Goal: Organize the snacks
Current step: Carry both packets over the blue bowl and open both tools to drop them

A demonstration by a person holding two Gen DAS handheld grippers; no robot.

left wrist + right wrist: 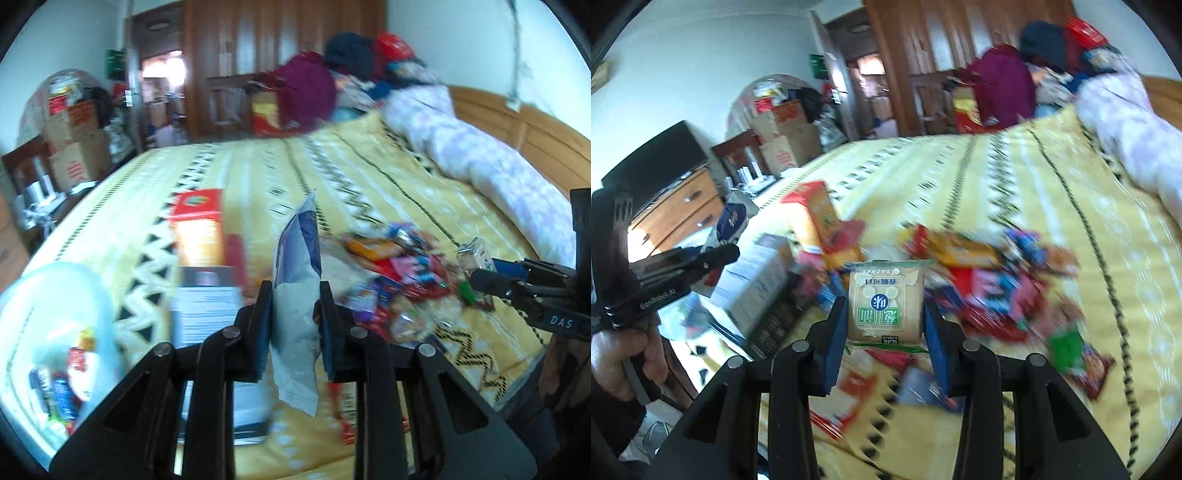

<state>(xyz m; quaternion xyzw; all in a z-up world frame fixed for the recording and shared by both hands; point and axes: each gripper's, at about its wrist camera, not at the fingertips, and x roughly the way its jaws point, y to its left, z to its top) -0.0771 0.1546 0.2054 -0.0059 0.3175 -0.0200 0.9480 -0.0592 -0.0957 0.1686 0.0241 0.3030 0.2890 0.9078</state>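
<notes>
Holding item one, my left claw (295, 325) was closed on a grey-and-blue snack pouch (297, 295), gripped edge-on between its pads. Item two: my right claw (884, 317) was clamped on a square green-and-cream cracker packet (885, 301), print upside down. Ahead and right of both claws: a loose snack pile (990, 280) on the yellow bed (388, 177). Ahead-left: an upright orange box (199, 229). Far left of my left claw: a white bag (55, 332) holding packets.
</notes>
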